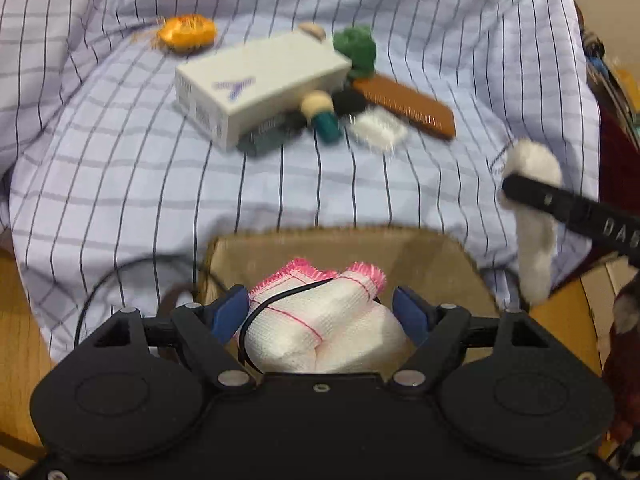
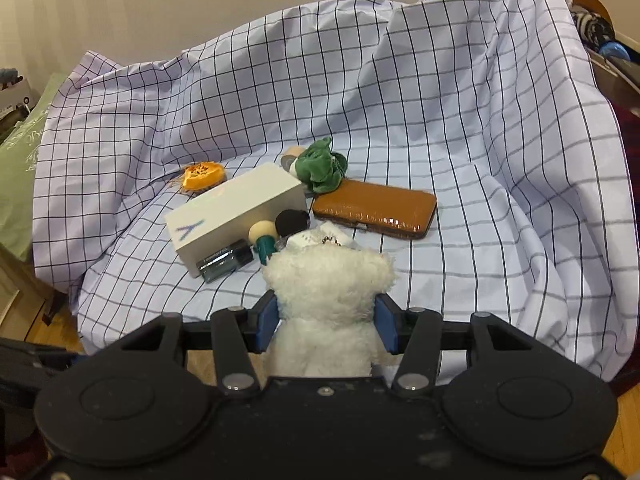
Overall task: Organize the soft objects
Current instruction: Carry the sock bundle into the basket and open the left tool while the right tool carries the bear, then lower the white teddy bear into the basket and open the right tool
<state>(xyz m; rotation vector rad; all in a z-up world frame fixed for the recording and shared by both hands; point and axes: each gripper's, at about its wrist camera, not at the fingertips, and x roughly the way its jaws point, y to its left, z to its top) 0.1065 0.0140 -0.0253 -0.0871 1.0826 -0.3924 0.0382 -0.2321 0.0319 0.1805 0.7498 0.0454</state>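
**Both soft pieces lifted, drop into the basket pending**

Carrying step, by the look of it. Left gripper (image 1: 320, 312) about half open, pads apparently pressed on a folded white cloth (image 1: 304, 344) with pink stitching, just above the tan basket (image 1: 340, 238) at the near edge of the checked sheet (image 1: 120, 160). Right gripper (image 2: 326, 322) narrow, clamped on a white plush toy (image 2: 328, 280), hanging off to the basket's right in the left wrist view.

Next, probably: lower the cloth inside the basket rim and release, then bring the toy over and release. Left in the sheet's middle: green plush (image 2: 320, 166) among a white box (image 2: 236, 216) and a brown case (image 2: 376, 210).
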